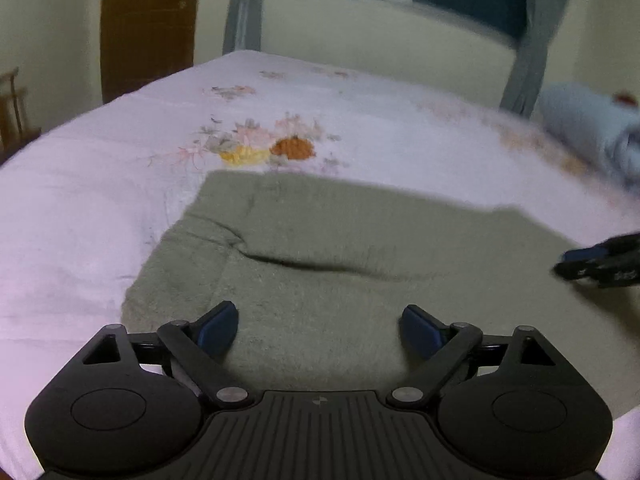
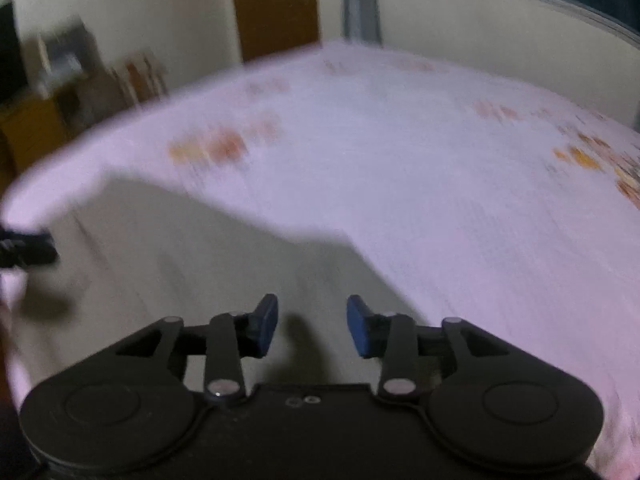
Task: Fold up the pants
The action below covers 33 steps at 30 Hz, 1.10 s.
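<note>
Grey-green pants [image 1: 340, 248] lie folded flat on the pink bedspread [image 1: 80, 200], with a crease across the middle. My left gripper [image 1: 318, 326] is open and empty, hovering over the pants' near edge. My right gripper [image 2: 312, 326] is open and empty above the pants' right part [image 2: 192, 248]; this view is motion-blurred. The right gripper also shows at the right edge of the left wrist view [image 1: 600, 264]. The left gripper shows at the left edge of the right wrist view [image 2: 28, 248].
A rolled light-blue cloth [image 1: 592, 136] lies on the bed at the far right. Flower prints [image 1: 272, 148] mark the bedspread. A wooden door [image 1: 148, 24], grey curtains [image 1: 528, 60] and a window stand behind the bed. Furniture [image 2: 60, 92] stands left.
</note>
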{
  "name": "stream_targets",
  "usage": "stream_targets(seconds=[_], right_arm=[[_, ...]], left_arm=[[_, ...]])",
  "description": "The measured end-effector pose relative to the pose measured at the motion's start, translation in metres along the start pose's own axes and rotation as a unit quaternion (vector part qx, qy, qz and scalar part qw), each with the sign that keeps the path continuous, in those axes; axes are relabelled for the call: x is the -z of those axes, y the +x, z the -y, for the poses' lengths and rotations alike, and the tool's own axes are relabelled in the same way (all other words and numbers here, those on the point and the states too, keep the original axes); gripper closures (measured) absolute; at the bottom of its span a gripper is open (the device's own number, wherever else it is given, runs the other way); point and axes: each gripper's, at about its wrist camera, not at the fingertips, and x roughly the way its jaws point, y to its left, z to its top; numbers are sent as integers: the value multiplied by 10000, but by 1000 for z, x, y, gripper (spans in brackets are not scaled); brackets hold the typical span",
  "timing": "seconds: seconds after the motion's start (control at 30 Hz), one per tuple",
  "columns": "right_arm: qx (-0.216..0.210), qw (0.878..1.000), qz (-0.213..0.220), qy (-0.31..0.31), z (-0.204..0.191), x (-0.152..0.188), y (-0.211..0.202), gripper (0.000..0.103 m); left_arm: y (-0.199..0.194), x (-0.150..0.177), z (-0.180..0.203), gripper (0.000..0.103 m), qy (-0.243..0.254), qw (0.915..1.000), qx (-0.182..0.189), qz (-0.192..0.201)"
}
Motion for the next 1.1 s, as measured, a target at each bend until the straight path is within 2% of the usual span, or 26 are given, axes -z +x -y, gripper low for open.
stream_targets(seconds=[0.07,0.13,0.17,0.2,0.27,0.33,0.37,0.43,0.53,0.63,0.73,0.8,0.83,0.87,0.9,1.0,1.03,1.1], right_arm=[[100,9997,66,201,4,4,-4,69],[278,9987,291,321,7,9,-28,66],[269,9979,484,348,8,15,-43,59],[257,9975,572,336,8,21,-53,44],[373,9985,389,32,1,33,-50,32],[680,9976,-131,-47,9,50,-35,32],[600,9979,-57,217,19,58,-42,32],[726,9958,166,529,30,64,-65,36],[899,9914,654,688,42,81,-107,30],[1203,9746,1201,1458,72,116,-153,26],[1535,9334,1822,2685,111,177,-204,25],[1812,8953,2137,3463,135,224,-238,26],[1898,8741,2308,3830,144,247,-252,26],[1937,8462,2509,4283,157,273,-267,30],[1995,8226,2615,4638,167,294,-276,40],[2087,7539,2744,5593,197,341,-290,58],[2063,7390,2794,5773,202,350,-292,58],[2121,7184,2737,6033,210,361,-289,62]], left_arm=[[-7,-6,15,12,174,9996,-208,-36],[-24,-12,21,12,-6,9999,-28,128],[-32,-13,26,11,-38,9996,86,260],[-33,-15,32,7,44,9995,120,306],[-20,-14,43,4,263,9996,-59,38],[-1,-6,39,4,61,9990,-35,-448],[0,-4,35,4,-37,9991,-12,-417],[-13,-6,35,4,-141,9995,-74,-282],[-36,-4,34,4,-347,9994,29,28],[-53,3,39,4,-384,9990,-40,220],[-62,7,49,3,-490,9980,71,387],[-60,6,56,2,-448,9978,193,449],[-59,6,63,1,-390,9979,264,452],[-59,6,70,1,-313,9980,320,447],[-58,5,77,1,-263,9981,336,438],[-54,3,96,1,-216,9979,499,358],[-53,2,101,0,-208,9976,561,338],[-50,3,112,0,-145,9977,596,275]])
